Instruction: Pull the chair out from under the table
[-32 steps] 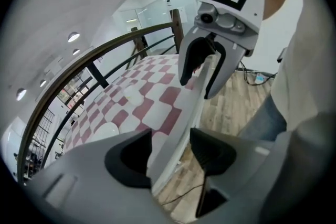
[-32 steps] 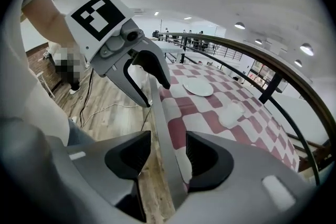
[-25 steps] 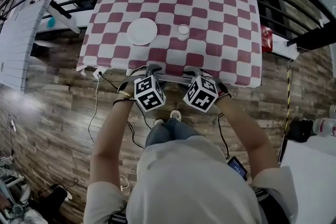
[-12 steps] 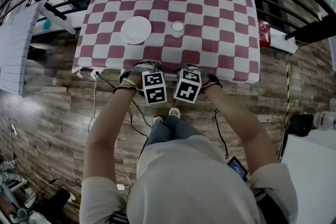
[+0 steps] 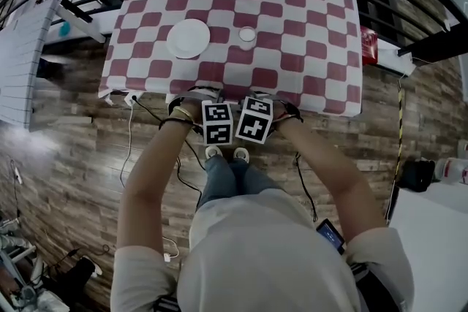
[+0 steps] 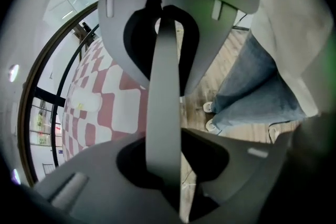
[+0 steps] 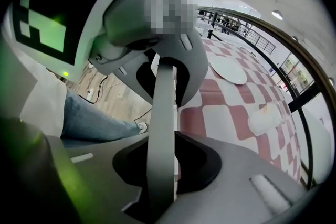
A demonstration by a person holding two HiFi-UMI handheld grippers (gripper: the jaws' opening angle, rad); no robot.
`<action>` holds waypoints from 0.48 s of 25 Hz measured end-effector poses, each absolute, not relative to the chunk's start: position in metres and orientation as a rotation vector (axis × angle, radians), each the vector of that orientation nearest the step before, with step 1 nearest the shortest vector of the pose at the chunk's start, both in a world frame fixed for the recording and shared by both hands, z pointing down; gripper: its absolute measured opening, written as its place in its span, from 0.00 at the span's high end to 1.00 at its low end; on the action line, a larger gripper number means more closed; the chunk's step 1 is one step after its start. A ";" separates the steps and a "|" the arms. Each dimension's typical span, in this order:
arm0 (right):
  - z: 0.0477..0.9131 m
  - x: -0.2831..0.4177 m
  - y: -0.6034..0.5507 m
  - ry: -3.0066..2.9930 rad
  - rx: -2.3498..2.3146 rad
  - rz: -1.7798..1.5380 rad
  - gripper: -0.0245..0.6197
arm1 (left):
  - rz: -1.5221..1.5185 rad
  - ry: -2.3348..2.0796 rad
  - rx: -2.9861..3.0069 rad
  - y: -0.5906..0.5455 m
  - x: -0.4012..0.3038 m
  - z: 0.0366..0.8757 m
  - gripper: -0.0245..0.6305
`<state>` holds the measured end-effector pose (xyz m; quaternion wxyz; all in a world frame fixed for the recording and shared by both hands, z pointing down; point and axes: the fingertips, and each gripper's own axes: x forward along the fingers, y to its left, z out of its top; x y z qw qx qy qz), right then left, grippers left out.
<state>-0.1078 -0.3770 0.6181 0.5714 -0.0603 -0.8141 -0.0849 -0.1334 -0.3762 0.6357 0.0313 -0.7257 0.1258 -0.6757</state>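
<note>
The chair shows only as a grey top rail [image 6: 164, 102] [image 7: 164, 107]; the rest is hidden under the checked tablecloth [image 5: 292, 25]. Both grippers point down over this rail, side by side at the table's near edge. My left gripper [image 5: 218, 122] [image 6: 165, 160] straddles the rail, jaws closing, with dark gaps still on either side of it. My right gripper [image 5: 254, 120] [image 7: 160, 165] does the same right beside it, also closing with the rail between its jaws. Each gripper view shows the other gripper arched over the same rail.
A white plate [image 5: 188, 38] and a small cup [image 5: 247, 34] stand on the table. Black railings run behind the table. Cables [image 5: 131, 150] trail over the wood floor at the left. The person's shoes [image 5: 223, 153] are just behind the grippers.
Both grippers have sunk onto the chair's rail and drawn closer together, their marker cubes now nearly touching. The left one has rolled. The bare rail seen between them earlier is covered.
</note>
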 end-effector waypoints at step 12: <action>0.617 -0.106 -0.378 -1.907 -0.146 -0.204 0.85 | -2.089 0.342 -2.180 -0.375 -0.134 0.638 0.82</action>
